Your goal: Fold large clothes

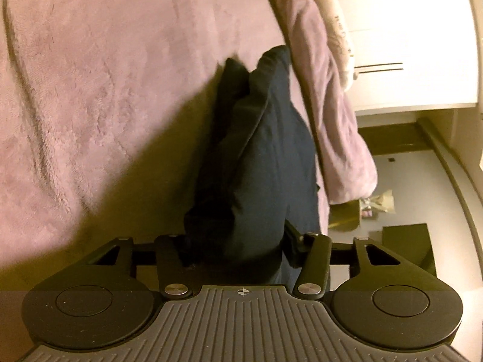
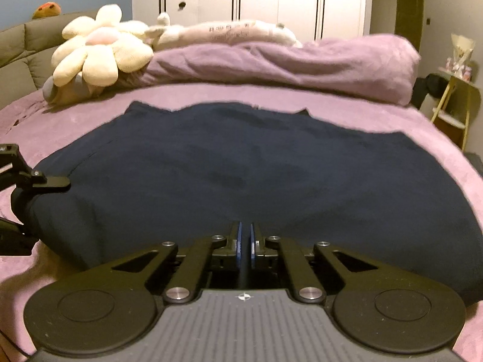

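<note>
A dark navy garment [image 2: 241,163] lies spread on the purple bed [image 2: 452,163]. My right gripper [image 2: 246,232] is shut on its near edge, with cloth pinched between the blue pads. In the left wrist view the same garment [image 1: 265,157] rises in a bunched fold in front of the camera. My left gripper [image 1: 238,241] is closed around this bunch, and the cloth hides its fingertips. The left gripper [image 2: 45,182] also shows in the right wrist view at the garment's left edge, gripping the cloth.
A rolled purple duvet [image 2: 302,63] and a cream flower plush [image 2: 99,51] lie at the head of the bed. White wardrobes [image 2: 271,0] stand behind. A small yellow side table [image 2: 455,90] stands right of the bed. The bed's edge and grey floor [image 1: 422,187] show on the right.
</note>
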The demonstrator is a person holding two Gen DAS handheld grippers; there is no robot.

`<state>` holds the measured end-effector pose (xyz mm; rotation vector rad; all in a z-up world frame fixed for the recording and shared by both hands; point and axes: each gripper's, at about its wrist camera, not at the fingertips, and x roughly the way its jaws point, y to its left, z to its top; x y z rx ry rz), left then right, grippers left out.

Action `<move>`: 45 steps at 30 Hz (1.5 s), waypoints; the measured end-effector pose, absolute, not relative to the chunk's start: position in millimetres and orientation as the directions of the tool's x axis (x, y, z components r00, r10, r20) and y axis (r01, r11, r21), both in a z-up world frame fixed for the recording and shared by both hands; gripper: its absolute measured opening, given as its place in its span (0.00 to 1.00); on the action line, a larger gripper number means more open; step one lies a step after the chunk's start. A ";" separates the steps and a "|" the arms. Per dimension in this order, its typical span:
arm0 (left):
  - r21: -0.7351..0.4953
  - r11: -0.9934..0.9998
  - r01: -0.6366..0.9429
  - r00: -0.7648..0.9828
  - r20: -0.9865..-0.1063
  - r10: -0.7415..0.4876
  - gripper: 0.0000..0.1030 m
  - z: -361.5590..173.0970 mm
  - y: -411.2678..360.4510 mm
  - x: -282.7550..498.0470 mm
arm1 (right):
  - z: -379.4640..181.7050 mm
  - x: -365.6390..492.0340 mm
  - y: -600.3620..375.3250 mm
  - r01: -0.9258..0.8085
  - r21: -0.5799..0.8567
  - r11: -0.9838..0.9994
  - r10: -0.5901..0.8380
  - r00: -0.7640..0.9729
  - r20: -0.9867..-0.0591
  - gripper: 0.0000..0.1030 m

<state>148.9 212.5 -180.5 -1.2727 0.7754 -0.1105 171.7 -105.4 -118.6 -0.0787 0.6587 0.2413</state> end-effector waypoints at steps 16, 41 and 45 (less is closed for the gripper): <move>-0.874 0.331 -0.356 0.739 -0.480 -0.473 0.56 -180.8 214.5 157.1 | -134.7 179.5 -91.1 -0.330 -0.058 0.942 0.210 0.715 -0.666 0.05; -0.661 0.709 -0.246 0.701 -0.626 -0.340 0.47 -81.9 163.8 186.5 | -80.5 176.5 -240.5 0.027 0.219 0.975 0.105 0.816 -0.568 0.14; -0.573 0.808 -0.141 0.718 -0.621 -0.314 0.45 -51.1 136.8 192.8 | -86.5 171.7 -276.5 0.123 0.271 0.955 0.055 0.823 -0.566 0.14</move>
